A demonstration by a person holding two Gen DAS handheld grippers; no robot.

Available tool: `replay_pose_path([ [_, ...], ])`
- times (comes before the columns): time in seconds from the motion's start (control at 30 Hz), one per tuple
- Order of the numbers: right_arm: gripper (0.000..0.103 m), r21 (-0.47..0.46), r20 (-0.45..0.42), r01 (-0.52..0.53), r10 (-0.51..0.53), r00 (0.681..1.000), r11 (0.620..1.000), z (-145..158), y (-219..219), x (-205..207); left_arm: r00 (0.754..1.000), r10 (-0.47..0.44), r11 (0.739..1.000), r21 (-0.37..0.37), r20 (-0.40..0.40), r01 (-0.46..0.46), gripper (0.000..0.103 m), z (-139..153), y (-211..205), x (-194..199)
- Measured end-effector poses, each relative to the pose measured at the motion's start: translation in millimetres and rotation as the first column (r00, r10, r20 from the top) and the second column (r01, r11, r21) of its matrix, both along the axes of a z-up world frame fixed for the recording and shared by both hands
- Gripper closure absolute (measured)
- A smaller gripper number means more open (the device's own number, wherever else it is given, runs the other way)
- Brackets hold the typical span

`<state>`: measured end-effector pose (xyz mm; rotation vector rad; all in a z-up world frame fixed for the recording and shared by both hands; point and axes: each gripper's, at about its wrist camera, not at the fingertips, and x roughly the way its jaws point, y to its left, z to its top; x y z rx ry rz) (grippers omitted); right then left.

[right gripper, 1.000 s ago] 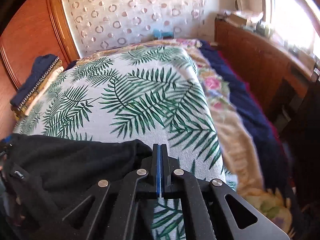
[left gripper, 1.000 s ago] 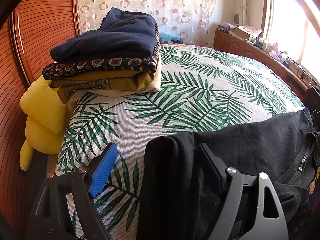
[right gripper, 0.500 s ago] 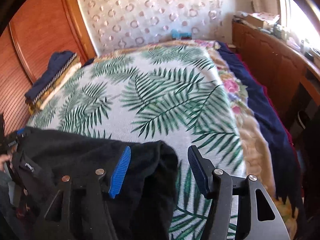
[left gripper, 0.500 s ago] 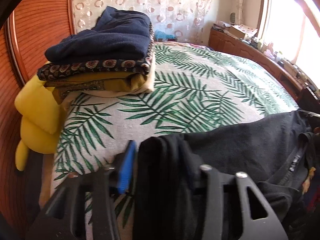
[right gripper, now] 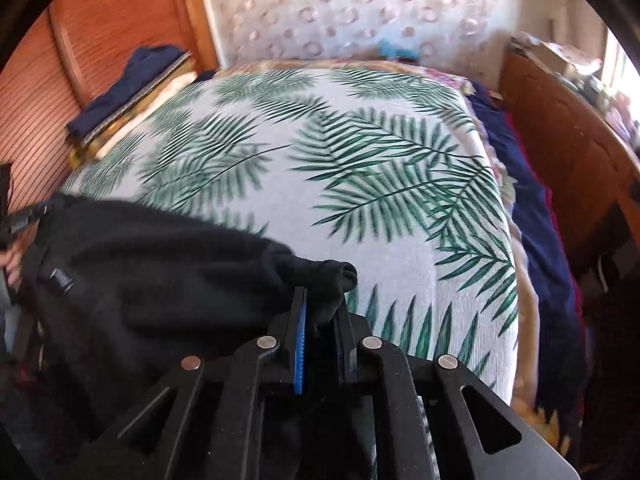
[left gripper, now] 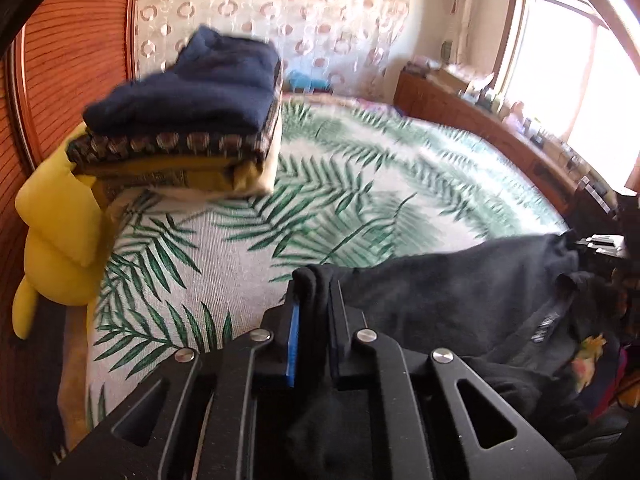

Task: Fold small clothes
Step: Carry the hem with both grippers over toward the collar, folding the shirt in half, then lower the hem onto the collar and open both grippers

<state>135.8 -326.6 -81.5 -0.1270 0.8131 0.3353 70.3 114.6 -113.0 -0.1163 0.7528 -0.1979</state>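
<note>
black garment (right gripper: 152, 276), small neck label (right gripper: 63, 279), writing unreadable

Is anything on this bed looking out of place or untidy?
Nothing stands out. The stack of folded clothes sits neatly on the palm-leaf bedspread. The black garment is bunched only because both closing grippers, left gripper and right gripper, pinch it.

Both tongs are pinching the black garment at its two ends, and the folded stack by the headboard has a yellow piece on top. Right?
Not quite. The left tongs and right tongs are each closing on an end of the black garment, with cloth between the pads. But the folded stack has a navy piece on top; the yellow layers lie lower. The left wrist view shows this.
</note>
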Motion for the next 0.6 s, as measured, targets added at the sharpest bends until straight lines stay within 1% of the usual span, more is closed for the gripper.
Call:
replay_pose_path([
  [0.07,0.094,0.031,0.035,0.005,-0.006,0.999,1.000,17,-5,-12,0.998,-0.005,1.000,-0.031,0.060,0.007,0.091,21,3,-15],
  [0.17,0.095,0.109,0.115,0.009,-0.021,0.993,0.994,54,-14,-36,0.990,-0.015,0.999,-0.041,0.140,0.021,0.092,54,1,-34],
  [0.27,0.095,0.129,0.202,-0.008,-0.018,0.979,0.992,87,-15,-68,0.970,-0.034,0.998,-0.041,0.241,0.045,0.092,92,-2,-58],
  [0.3,0.095,0.135,0.229,-0.016,-0.015,0.973,0.991,98,-15,-78,0.959,-0.036,0.998,-0.038,0.280,0.049,0.092,105,-3,-68],
  [0.37,0.095,0.149,0.258,-0.037,-0.003,0.966,0.988,114,-18,-97,0.940,-0.025,0.998,-0.044,0.342,0.042,0.092,124,-3,-83],
  [0.5,0.095,0.150,0.323,-0.041,-0.010,0.946,0.988,136,-22,-129,0.917,-0.018,0.998,-0.054,0.399,0.043,0.092,145,-3,-97],
  [0.6,0.095,0.165,0.368,-0.044,-0.020,0.929,0.985,146,-24,-152,0.898,-0.025,0.997,-0.056,0.440,0.056,0.092,160,-5,-105],
])
